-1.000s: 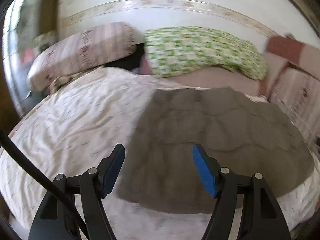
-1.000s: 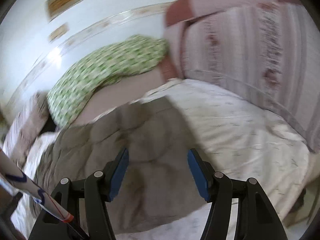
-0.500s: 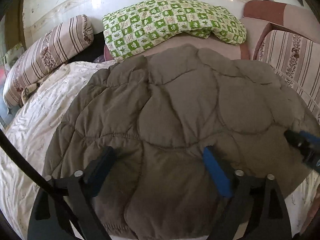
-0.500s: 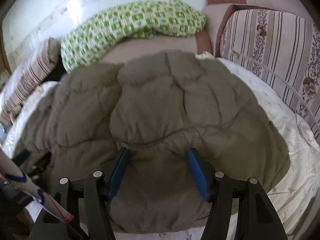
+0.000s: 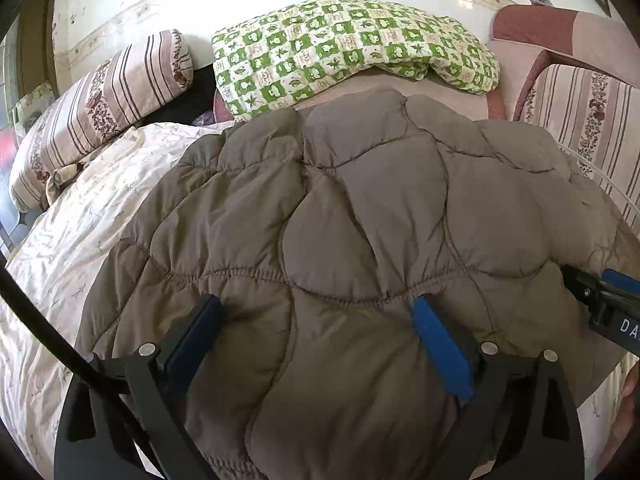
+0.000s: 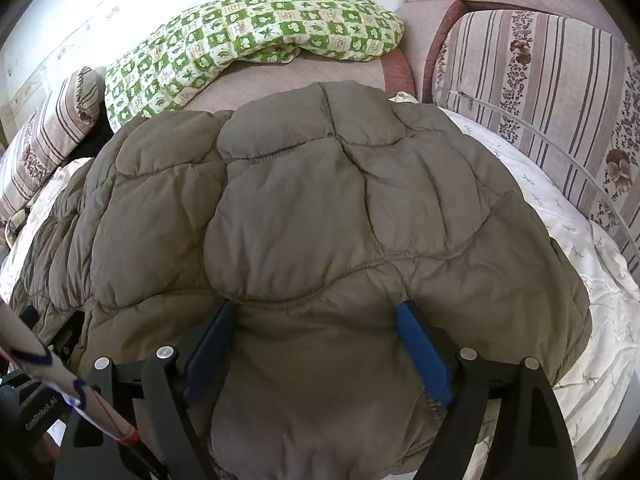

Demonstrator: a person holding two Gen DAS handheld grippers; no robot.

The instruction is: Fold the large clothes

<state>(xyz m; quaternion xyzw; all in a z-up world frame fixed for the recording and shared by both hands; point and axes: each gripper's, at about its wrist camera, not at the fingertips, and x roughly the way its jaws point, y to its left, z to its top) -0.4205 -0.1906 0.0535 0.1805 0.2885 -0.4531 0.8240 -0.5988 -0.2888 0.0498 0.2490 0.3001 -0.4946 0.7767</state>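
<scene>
A brown quilted puffer jacket (image 5: pixel 360 208) lies spread on the bed, and it fills most of the right wrist view (image 6: pixel 320 200) too. My left gripper (image 5: pixel 316 308) rests low over its near edge. Its jaws are opening wide, and a puffed panel bulges between the blue pads (image 5: pixel 438 340) without being pinched. My right gripper (image 6: pixel 316 308) sits the same way further right, also opening, with jacket fabric bulging between its pads (image 6: pixel 420 344). Its tip shows at the right edge of the left wrist view (image 5: pixel 600 300).
A cream patterned sheet (image 5: pixel 80 232) covers the bed to the left, and also to the right (image 6: pixel 580 248). A green checked blanket (image 5: pixel 352 48) and a striped pillow (image 5: pixel 120 92) lie at the back. Striped cushions (image 6: pixel 540 92) stand on the right. A black cable (image 5: pixel 44 320) crosses the lower left.
Both grippers have come forward and down onto the jacket, which now fills the views. Their jaws have spread wider, with jacket fabric now between them.
</scene>
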